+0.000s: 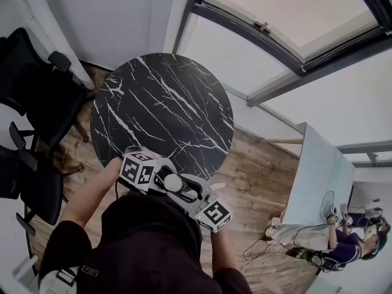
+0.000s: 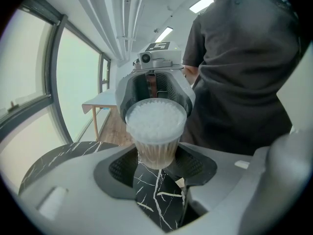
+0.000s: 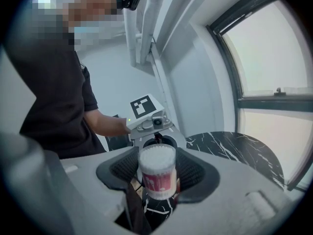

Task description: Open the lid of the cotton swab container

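Clear plastic swab container [image 2: 155, 146] hangs just off the counter's [image 1: 159, 109] near edge, lid [image 2: 156, 117] apparently still on. Both left tool [image 2: 157, 164] and right tool [image 3: 157, 175] clamp its body from opp. sides. We reckon the grip's set; next, one tool must shift up to the lid & pull w/o tipping.

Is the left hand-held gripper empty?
No, the container sits between the jaws of the left hand-held gripper.
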Motion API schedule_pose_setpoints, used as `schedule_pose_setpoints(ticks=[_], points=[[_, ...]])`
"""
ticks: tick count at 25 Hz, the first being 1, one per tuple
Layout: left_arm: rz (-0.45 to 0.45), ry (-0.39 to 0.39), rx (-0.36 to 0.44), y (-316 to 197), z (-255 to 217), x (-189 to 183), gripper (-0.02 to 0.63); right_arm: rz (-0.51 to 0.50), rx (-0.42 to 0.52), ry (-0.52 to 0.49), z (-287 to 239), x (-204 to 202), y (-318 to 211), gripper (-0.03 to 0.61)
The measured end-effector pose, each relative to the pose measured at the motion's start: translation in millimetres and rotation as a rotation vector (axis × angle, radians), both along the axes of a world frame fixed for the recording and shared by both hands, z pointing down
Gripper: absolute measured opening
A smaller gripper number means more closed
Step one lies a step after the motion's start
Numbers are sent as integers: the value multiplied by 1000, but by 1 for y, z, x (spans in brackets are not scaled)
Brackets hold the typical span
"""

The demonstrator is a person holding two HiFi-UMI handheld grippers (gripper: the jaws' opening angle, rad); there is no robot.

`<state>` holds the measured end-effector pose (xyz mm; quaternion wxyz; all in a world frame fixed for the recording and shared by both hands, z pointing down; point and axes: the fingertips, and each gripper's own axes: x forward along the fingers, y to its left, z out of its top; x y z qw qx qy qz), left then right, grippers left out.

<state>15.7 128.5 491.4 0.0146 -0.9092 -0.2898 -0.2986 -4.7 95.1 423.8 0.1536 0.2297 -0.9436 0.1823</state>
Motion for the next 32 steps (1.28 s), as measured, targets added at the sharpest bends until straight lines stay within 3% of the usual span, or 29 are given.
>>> schedule_pose_setpoints(ticks=[11, 17, 27, 32], points=[[-3, 14, -6, 7, 0, 3, 239, 18, -54, -37, 0, 3, 4, 232], [4, 6, 83, 7, 5, 5, 236, 44, -115, -109, -2, 8, 6, 227], [3, 5, 25, 18, 6, 4, 244, 36, -116, -111, 0, 8, 16, 232], [-62, 23, 28, 11, 6, 8, 247, 49, -73, -91, -1, 9, 11, 239]])
